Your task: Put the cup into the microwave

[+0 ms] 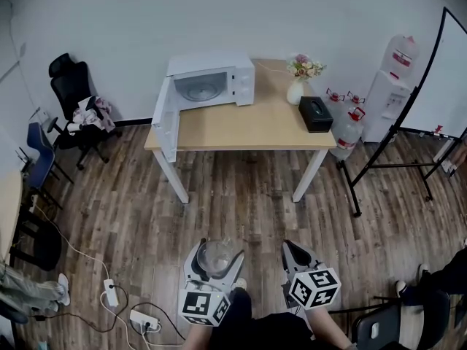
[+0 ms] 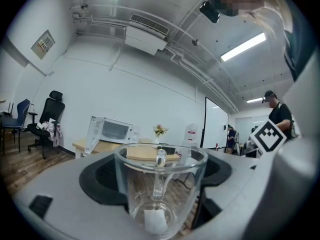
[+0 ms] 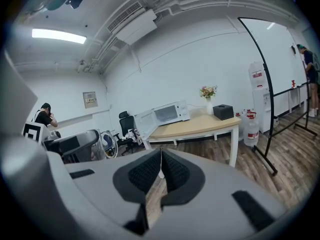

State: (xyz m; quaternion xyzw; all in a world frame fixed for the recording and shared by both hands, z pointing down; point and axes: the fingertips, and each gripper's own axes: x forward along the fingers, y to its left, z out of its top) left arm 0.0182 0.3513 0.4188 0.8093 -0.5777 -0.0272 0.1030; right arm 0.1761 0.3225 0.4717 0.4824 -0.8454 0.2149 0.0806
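Glass cup clamped in left gripper fingers; right gripper fingers together. Microwave well apart, door probably overhanging surface edge.

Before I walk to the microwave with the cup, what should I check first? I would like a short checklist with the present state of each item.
1. Cup clamped between the left gripper jaws: ok.
2. Cup upright, mouth up: ok.
3. Microwave door open: ok.
4. Chamber free, only a turntable shows: ok.
5. Right gripper shut and empty: ok.
6. Floor towards the table free; a power strip lies off to the left: ok.
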